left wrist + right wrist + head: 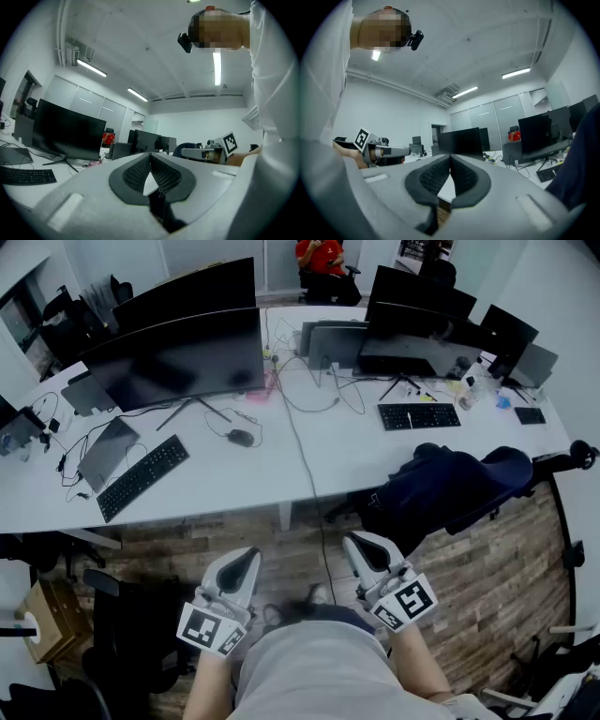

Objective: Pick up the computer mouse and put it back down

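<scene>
Jaws of left gripper (246, 557) and right gripper (362, 546) were clenched, empty. I judged the computer mouse (241, 437) light, rigid and slick; grasp across its flanks.

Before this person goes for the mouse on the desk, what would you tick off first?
1. Small black computer mouse in view on the white desk: ok.
2. Room around it: ok, the black keyboard lies apart.
3. Left hand-held gripper ready to grasp: not ok, jaws shut, empty.
4. Right hand-held gripper ready to grasp: not ok, jaws shut, empty.
5. Both at the mouse: not ok, held short of the desk.
</scene>
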Action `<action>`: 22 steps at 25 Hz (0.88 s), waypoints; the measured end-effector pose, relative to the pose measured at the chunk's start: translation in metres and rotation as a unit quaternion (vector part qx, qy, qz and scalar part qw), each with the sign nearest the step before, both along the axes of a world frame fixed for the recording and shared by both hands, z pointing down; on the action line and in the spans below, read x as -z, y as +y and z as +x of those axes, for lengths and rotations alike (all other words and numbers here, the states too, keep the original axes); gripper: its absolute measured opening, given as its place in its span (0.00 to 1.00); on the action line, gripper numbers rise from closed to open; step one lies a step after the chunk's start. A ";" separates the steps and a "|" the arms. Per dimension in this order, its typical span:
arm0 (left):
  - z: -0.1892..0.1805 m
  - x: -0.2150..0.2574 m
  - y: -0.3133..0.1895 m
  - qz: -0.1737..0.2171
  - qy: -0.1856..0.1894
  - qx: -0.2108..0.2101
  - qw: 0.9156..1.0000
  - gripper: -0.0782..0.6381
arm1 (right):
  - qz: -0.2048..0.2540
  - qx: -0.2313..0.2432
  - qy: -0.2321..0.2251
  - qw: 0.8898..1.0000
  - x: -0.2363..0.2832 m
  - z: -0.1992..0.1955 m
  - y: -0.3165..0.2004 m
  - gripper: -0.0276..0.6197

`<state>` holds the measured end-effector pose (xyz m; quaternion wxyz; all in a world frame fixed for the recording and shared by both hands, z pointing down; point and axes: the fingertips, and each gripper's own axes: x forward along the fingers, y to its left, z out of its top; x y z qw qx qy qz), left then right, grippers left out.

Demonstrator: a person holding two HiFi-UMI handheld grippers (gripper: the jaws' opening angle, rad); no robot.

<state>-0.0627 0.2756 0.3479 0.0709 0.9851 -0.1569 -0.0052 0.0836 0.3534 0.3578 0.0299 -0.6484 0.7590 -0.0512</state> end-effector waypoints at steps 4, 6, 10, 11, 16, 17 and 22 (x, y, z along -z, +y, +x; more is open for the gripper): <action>0.024 -0.005 0.007 0.005 -0.014 -0.004 1.000 0.13 | 0.002 -0.001 -0.002 1.000 -0.002 0.022 0.004 0.05; 0.037 -0.007 0.007 0.006 -0.016 -0.004 1.000 0.13 | 0.002 -0.001 -0.004 1.000 -0.004 0.034 0.005 0.05; 0.066 -0.010 0.007 0.004 -0.022 -0.002 1.000 0.13 | 0.005 -0.001 -0.007 1.000 -0.006 0.060 0.005 0.05; 0.073 -0.012 0.008 0.005 -0.025 -0.001 1.000 0.13 | 0.008 0.000 -0.006 1.000 -0.006 0.067 0.005 0.05; 0.105 -0.024 0.009 -0.004 -0.047 0.012 0.999 0.13 | 0.024 0.012 -0.014 1.000 -0.007 0.098 0.003 0.05; 0.110 -0.027 0.009 -0.007 -0.052 0.015 0.999 0.13 | 0.023 0.013 -0.020 0.999 -0.009 0.104 0.001 0.05; 0.123 -0.042 -0.005 -0.022 -0.073 0.025 0.997 0.13 | 0.012 0.010 -0.042 0.999 -0.019 0.124 -0.014 0.05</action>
